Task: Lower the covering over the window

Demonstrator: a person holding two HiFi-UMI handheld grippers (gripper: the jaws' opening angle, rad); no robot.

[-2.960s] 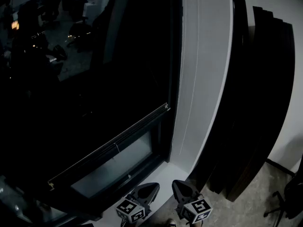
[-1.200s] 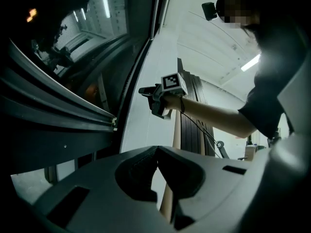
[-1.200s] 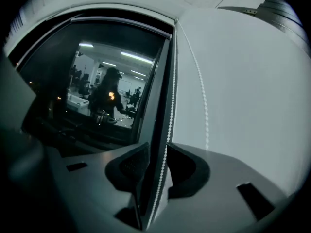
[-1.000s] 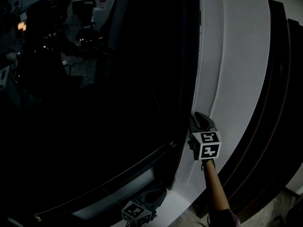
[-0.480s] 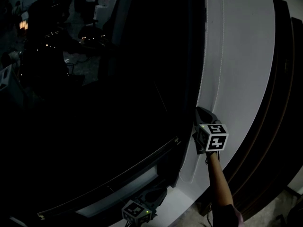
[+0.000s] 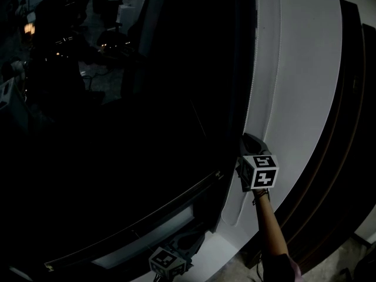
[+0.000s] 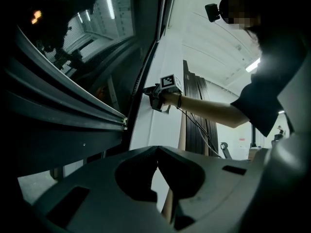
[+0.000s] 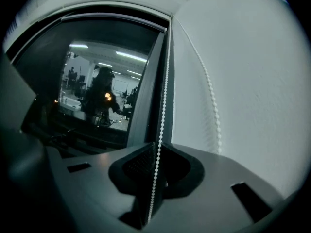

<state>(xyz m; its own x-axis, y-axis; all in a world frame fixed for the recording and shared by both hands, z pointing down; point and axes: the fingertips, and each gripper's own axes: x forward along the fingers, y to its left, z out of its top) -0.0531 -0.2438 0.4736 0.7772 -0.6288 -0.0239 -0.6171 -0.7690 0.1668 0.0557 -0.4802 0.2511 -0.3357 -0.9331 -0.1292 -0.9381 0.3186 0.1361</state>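
A dark window [image 6: 147,98] fills the left of the head view, and no blind hangs over its glass. A white bead chain [image 6: 252,69] runs down the frame's right edge. My right gripper [image 6: 247,142] is raised to it. In the right gripper view the bead chain [image 8: 163,106] passes between the jaws of the right gripper [image 8: 156,148]. They pinch it, though they are opening slightly. A second strand [image 8: 210,96] hangs free along the wall. My left gripper [image 6: 187,241] hangs low by the sill, and in its own view the left gripper [image 7: 156,148] is shut and empty.
A white wall strip [image 6: 305,69] borders the window on the right. Tall dark panels [image 6: 352,128] lean beyond it. A pale lower pane [image 6: 147,239] sits under a horizontal window bar. The chain's loop [image 6: 230,219] hangs low on the wall.
Three seconds ago both grippers sat low by the sill. The right one has risen to the chain beside the frame; over the last half second it has barely shifted.
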